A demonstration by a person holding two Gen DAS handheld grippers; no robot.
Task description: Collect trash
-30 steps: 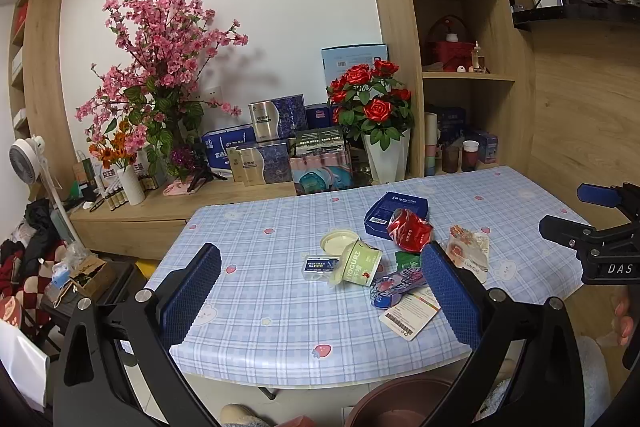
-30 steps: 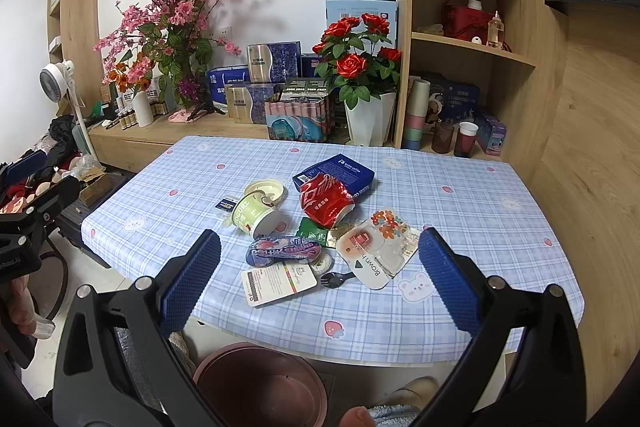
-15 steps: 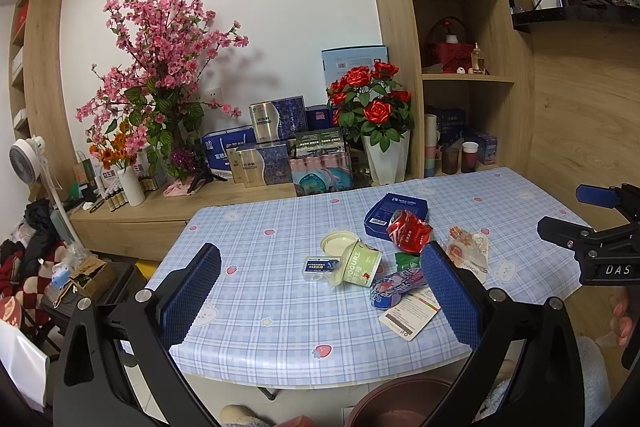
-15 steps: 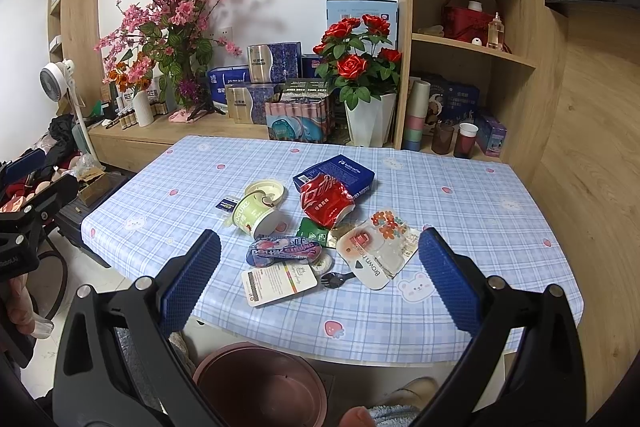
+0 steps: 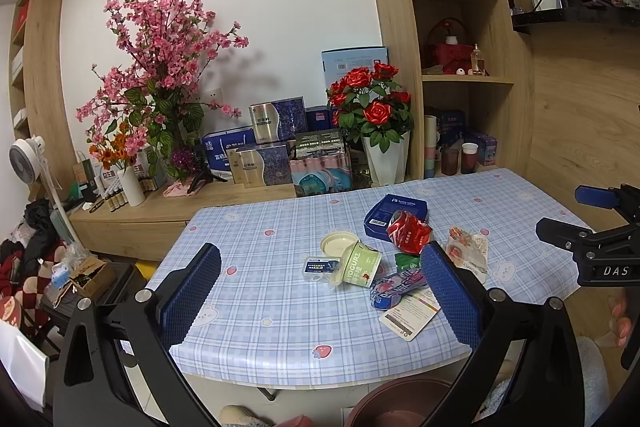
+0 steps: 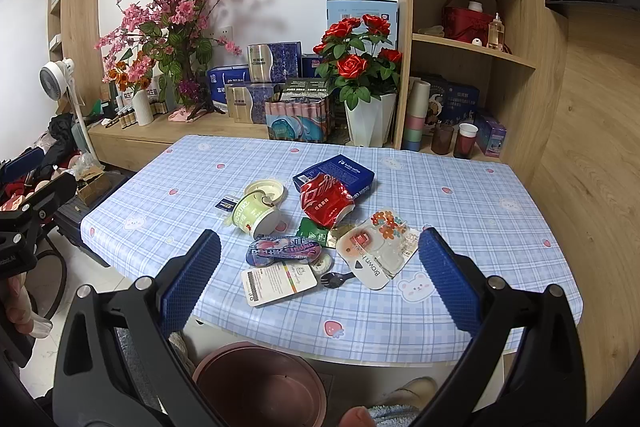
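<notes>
Trash lies in a cluster on the blue checked tablecloth (image 6: 460,203): a crushed red can (image 6: 326,201), a tipped green yogurt cup (image 6: 256,213) with its lid (image 6: 266,189), a blue box (image 6: 334,175), a purple wrapper (image 6: 284,249), a white card (image 6: 278,281), a clear blister pack (image 6: 376,253), a black plastic spoon (image 6: 336,277). A brown bin (image 6: 260,385) stands on the floor below the table's front edge. My right gripper (image 6: 318,287) hangs open above that edge, holding nothing. My left gripper (image 5: 320,295) is open and empty too, left of the can (image 5: 408,233) and cup (image 5: 358,265).
A sideboard behind the table carries boxes, a pink blossom arrangement (image 6: 176,7) and red roses in a white vase (image 6: 368,115). Wooden shelves (image 6: 472,43) rise at the right. A fan (image 6: 60,77) and clutter sit on the floor at the left.
</notes>
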